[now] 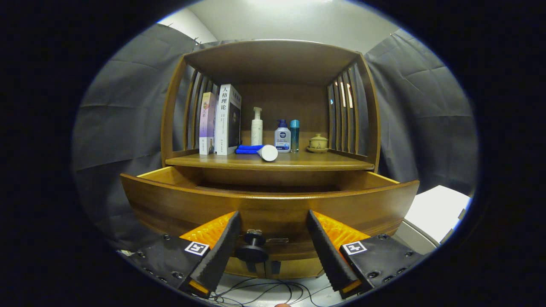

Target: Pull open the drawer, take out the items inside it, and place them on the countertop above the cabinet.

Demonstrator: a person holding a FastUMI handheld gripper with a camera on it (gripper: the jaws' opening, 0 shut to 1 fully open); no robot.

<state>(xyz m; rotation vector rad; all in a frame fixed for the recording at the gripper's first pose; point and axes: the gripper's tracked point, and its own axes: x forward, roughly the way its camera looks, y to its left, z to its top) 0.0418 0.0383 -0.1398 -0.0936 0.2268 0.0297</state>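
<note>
The wooden drawer point(268, 204) of the cabinet is pulled out toward me, its curved front right behind my fingertips. Its inside is hidden by the front panel. A dark round knob point(252, 251) on the drawer front sits between my fingers, nearer the left one, with neither finger touching it. My gripper point(273, 221) is open. On the countertop point(273, 161) above the drawer lie a folded blue cloth point(248, 149) and a white tube point(268, 152) on its side.
At the back of the countertop stand two books point(222, 119), a white pump bottle point(257, 127), a blue-capped bottle point(282, 136), a teal bottle point(294, 135) and a small lidded cup point(318, 143). A white box point(435, 211) sits to the right. Cables point(256, 292) lie on the floor below.
</note>
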